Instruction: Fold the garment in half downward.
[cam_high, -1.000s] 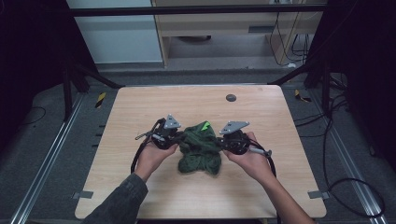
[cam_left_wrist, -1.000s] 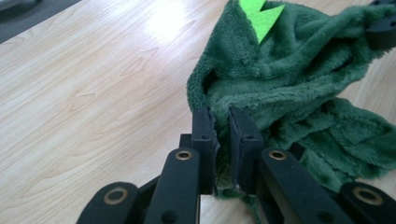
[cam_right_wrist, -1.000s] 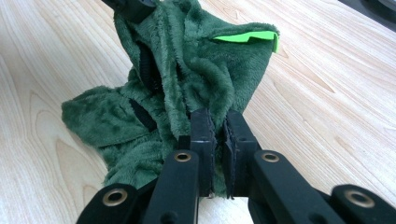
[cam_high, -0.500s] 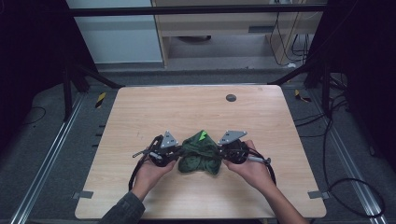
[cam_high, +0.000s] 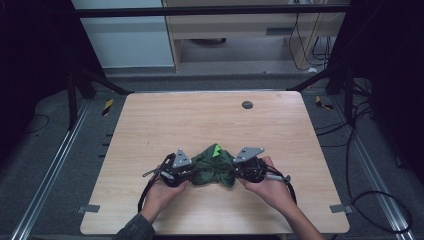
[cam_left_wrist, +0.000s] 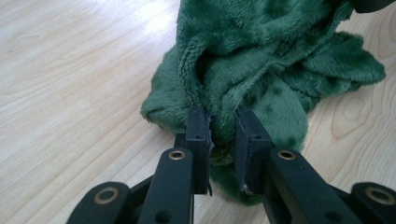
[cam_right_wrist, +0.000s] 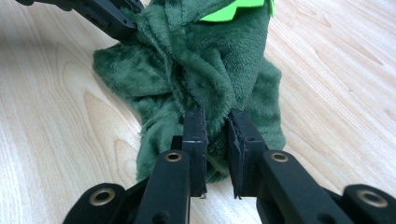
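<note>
From my remote station, the high view looked forward and down from above the person's side onto the whole wooden table (cam_high: 210, 120), far enough back to take in the floor around it. The left gripper view rode close behind the left gripper (cam_left_wrist: 223, 135), looking along its jaws at a green plush cloth (cam_left_wrist: 261, 56) from very near. The right gripper view sat equally close behind the right gripper (cam_right_wrist: 215, 137), facing the opposite way. All three shared that cloth; the right gripper view also caught the left gripper's jaw at its top left.
</note>
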